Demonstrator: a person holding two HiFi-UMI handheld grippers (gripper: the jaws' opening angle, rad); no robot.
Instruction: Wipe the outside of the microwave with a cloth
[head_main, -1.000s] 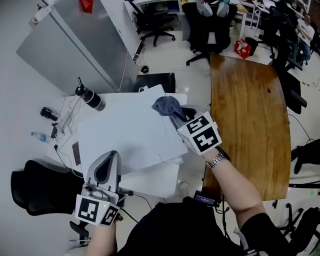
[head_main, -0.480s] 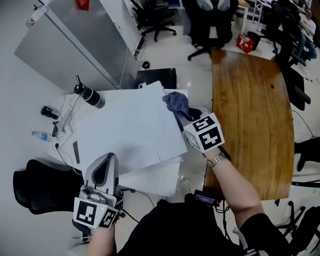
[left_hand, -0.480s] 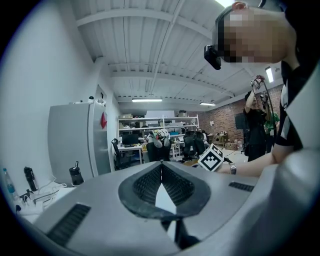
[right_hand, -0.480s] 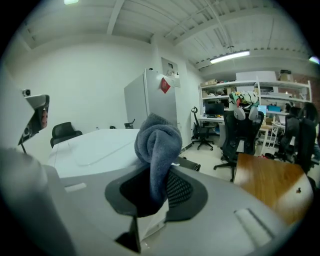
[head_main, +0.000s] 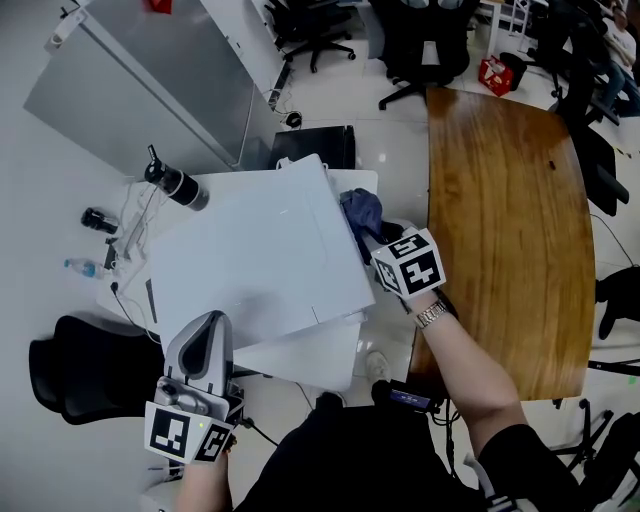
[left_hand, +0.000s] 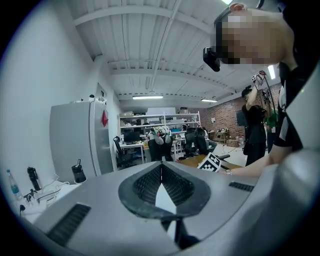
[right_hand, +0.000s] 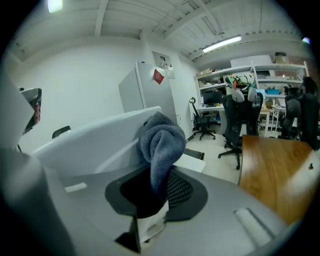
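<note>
Reading from the left, the left gripper (head_main: 205, 335) hung by the microwave's near-left corner with its jaws pressed together on nothing, much as a second before. The blue-grey cloth (head_main: 362, 210), pinched fast in the right gripper (head_main: 375, 238), had slid off the top of the white microwave (head_main: 250, 270), over its right-hand edge and down against the side wall. That suggested the top was dealt with and the right side was being wiped, with the other faces probably still to do. No brand or wording was legible on microwave or cloth, and the marker cube (head_main: 410, 265) showed only black-and-white square patterns.
</note>
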